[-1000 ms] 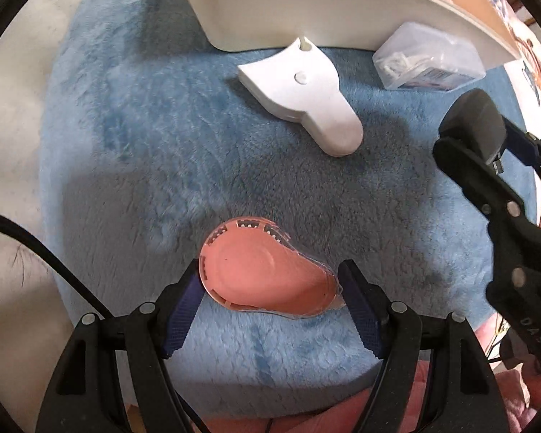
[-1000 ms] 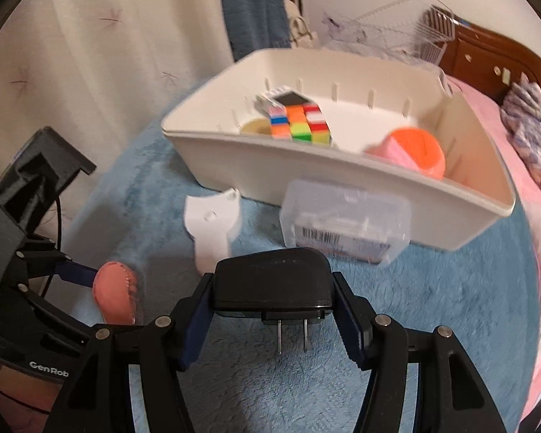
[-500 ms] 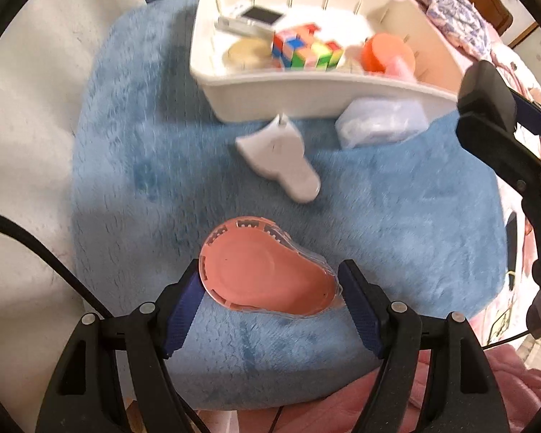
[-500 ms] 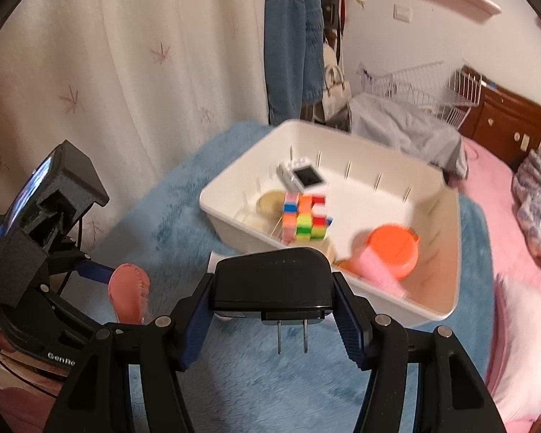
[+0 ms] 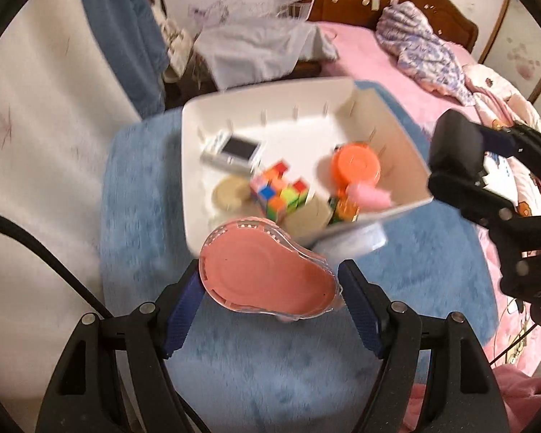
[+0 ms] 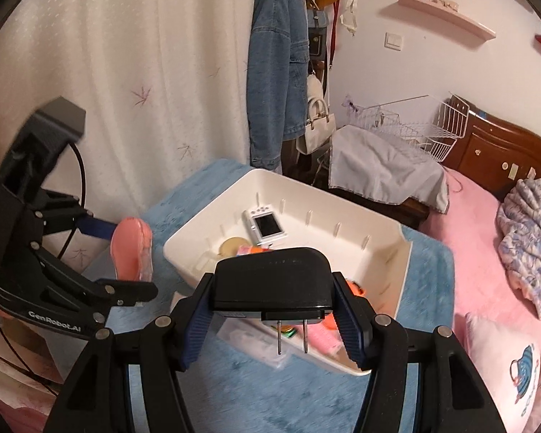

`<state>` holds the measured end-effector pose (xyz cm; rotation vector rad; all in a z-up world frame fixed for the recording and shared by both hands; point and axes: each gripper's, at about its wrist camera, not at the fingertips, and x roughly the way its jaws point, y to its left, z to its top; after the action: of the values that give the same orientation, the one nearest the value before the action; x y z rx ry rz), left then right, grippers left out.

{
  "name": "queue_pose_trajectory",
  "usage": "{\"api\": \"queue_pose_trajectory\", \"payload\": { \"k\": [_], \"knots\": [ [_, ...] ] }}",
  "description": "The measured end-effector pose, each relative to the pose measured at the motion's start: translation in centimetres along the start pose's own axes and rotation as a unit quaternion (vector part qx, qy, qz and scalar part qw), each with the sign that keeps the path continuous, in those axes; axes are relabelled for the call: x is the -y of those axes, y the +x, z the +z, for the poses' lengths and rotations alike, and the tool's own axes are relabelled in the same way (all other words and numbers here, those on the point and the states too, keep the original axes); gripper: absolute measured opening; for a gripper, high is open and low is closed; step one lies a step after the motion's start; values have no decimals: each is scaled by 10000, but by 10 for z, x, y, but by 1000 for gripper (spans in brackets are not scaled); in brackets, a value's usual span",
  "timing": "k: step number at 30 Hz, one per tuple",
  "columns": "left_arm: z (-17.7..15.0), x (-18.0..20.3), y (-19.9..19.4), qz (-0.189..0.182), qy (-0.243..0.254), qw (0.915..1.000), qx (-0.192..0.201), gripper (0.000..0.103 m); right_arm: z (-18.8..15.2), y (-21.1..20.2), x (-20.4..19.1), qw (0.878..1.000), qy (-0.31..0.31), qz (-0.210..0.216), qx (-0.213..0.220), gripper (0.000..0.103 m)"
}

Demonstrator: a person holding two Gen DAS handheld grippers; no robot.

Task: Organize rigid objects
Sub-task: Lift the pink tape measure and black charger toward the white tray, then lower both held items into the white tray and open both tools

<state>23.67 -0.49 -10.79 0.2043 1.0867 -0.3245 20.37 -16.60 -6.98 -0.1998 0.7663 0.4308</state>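
Pink plastic fills the lower centre of the left wrist view: the left gripper [image 5: 270,288] pinches a pink case [image 5: 267,278] by its two sides, held in the air over the blue rug [image 5: 137,223]. The right gripper [image 6: 272,305] clamps a black plug [image 6: 272,281], prongs pointing down, at the centre of its own frame. Beyond both sits the white bin [image 6: 404,270], already holding a puzzle cube [image 5: 279,193], a small camera [image 6: 265,225] and an orange lid [image 5: 357,167]. The step in hand looks like the carry — both pieces lifted, neither yet inside. Next, each likely needs bringing over the rim and letting go onto free floor — the bin's upper half looks barest.
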Motion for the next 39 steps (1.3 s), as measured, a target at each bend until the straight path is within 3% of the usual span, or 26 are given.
{"api": "queue_pose_trajectory", "payload": {
  "k": [6,19,30,34,39],
  "knots": [
    [24,10,9,-62,79,9995,294,77,9,13,26,9999,64,-135,-48,62],
    [72,14,41,-191,19,9989,426,77,11,53,77,9974,495,-398,-330,62],
    [88,17,55,-165,-74,9990,404,78,8,74,92,9950,715,-448,-528,63],
    [90,20,51,-133,-42,9987,483,86,10,72,93,9949,789,-402,-492,63],
    [91,20,40,-62,-86,9981,606,86,12,64,94,9947,835,-419,-421,63]
  ]
}}
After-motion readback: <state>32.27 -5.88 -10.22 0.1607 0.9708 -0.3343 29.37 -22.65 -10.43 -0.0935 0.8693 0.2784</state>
